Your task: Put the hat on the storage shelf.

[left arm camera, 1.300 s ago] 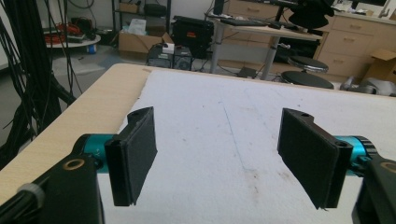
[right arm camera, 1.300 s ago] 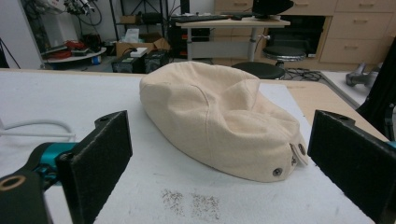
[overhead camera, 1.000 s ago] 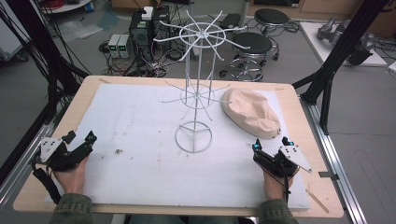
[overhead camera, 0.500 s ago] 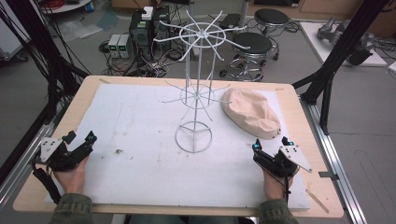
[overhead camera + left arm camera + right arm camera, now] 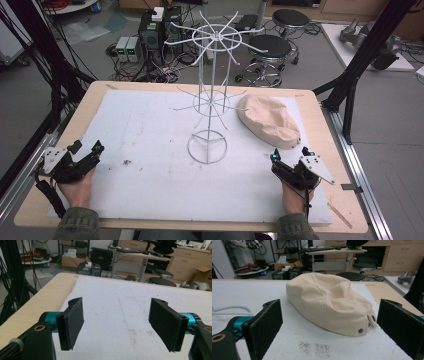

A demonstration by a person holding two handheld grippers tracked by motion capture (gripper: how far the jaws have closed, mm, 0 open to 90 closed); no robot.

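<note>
Cream cap (image 5: 268, 121) lying on white-padded tabletop (image 5: 150, 130), right of wire rack (image 5: 211, 95). Left gripper (image 5: 86, 146) and right gripper (image 5: 289, 153) fingers wide apart, empty. No legible writing.

A cream cap (image 5: 269, 121), a white wire stand (image 5: 210, 90), a white mat (image 5: 150, 180).

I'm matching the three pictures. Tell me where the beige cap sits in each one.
High view: the cap lies right of centre on the white mat, beside the wire rack, ahead of the right tongs.
Left gripper view: not in it.
Right gripper view: cap at centre, just beyond the open jaws.
Shared landmark: the white mat.
</note>
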